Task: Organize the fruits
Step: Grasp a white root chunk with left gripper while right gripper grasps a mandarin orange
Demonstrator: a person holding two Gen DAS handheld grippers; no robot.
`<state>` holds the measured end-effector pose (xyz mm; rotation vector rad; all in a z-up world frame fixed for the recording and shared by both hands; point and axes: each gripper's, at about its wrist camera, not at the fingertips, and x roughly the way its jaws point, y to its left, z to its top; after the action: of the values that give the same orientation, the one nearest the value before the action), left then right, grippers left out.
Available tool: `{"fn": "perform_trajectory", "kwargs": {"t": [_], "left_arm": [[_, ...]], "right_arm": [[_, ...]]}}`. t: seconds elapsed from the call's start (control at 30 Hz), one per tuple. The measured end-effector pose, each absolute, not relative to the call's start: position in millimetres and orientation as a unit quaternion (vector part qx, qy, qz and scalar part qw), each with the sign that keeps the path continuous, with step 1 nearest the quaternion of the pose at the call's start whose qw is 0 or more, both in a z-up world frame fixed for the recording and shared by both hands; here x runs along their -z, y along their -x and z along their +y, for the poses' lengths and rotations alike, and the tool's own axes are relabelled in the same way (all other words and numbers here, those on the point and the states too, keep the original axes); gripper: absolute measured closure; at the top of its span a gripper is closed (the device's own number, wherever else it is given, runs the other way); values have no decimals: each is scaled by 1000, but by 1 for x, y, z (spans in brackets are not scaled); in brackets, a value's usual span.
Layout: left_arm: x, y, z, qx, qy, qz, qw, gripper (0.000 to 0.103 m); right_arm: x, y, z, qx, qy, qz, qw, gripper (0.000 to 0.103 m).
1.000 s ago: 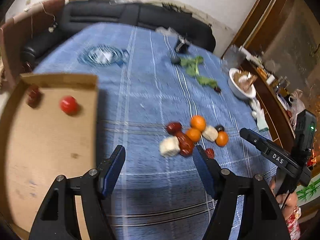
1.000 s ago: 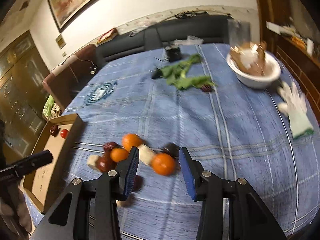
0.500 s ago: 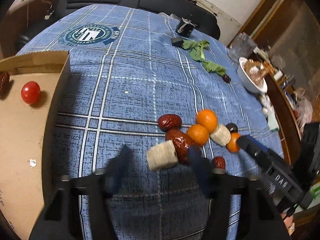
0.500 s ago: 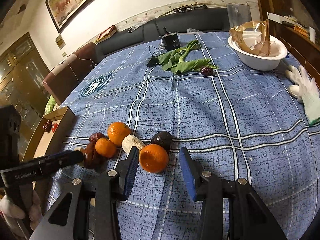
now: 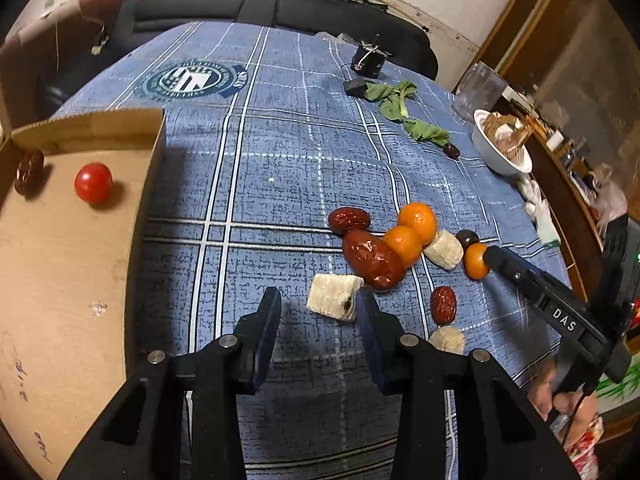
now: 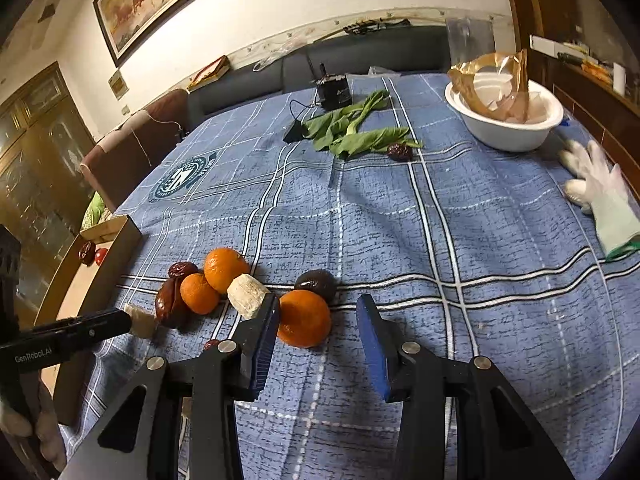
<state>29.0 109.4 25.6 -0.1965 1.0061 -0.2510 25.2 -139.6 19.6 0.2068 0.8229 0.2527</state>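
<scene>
A cluster of fruit lies on the blue checked tablecloth (image 5: 280, 168): oranges (image 5: 417, 220), red dates (image 5: 372, 260) and pale chunks. My left gripper (image 5: 318, 300) is open, with a pale chunk (image 5: 334, 297) just in front of its tips. My right gripper (image 6: 318, 312) is open, with an orange (image 6: 304, 318) between its tips, close to the left finger. A dark fruit (image 6: 318, 284) lies just behind that orange. A cardboard box (image 5: 60, 260) at the left holds a tomato (image 5: 93, 183) and a date (image 5: 29, 166).
A white bowl (image 6: 508, 120) with a wrapper, green leaves (image 6: 352, 128), a lone date (image 6: 400, 152), a black device (image 6: 334, 90) and a white glove (image 6: 600, 192) lie farther back. A dark sofa borders the table's far edge.
Both grippers moved in toward the fruit cluster. The left gripper came away from the box to the pale chunk. The right gripper closed in on the front orange.
</scene>
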Motion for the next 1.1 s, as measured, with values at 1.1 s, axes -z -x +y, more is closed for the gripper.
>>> {"fn": "perform_trajectory", "kwargs": {"t": [1.1], "left_arm": [[-50,4,85,149,64,422,892,74]], "right_arm": [[-13,-21,-119,-130,-71,407,902,71]]}}
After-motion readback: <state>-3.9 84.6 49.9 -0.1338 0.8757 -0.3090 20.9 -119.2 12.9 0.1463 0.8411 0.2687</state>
